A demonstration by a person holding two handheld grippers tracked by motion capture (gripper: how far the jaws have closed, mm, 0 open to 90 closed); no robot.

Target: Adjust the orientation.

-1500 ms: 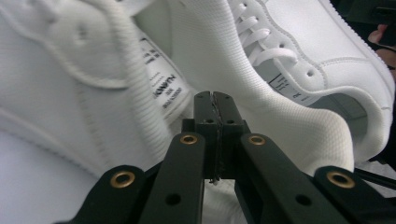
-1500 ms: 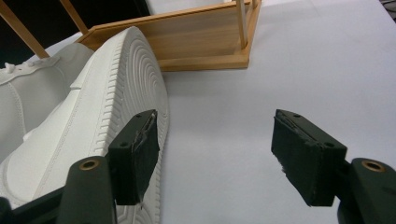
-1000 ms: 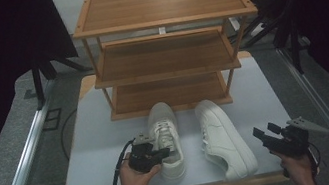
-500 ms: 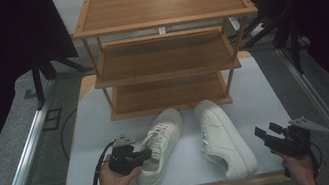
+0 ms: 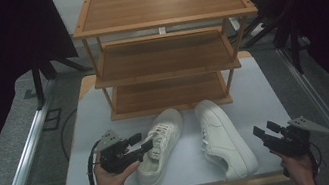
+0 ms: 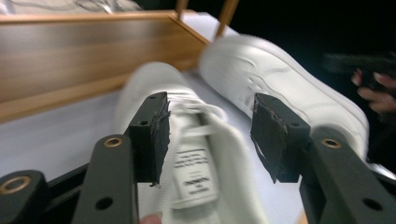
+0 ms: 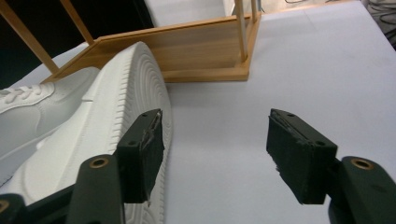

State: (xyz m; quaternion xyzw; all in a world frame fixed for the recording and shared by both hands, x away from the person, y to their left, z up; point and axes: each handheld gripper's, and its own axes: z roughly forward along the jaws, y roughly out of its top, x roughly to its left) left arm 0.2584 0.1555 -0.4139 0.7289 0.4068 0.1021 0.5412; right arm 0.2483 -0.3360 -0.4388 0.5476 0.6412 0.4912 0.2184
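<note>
Grey table, wooden rack behind. Left gripper jaws just opening, wide astride left shoe; right gripper wide, empty, beside right shoe.

High view looks down on table; gripper views sit low, close; all share rack.

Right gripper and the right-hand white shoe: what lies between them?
Nothing but bare table. In the high view the right gripper sits off the right shoe, jaws open; in the right gripper view the sole is just beside its jaw.
</note>
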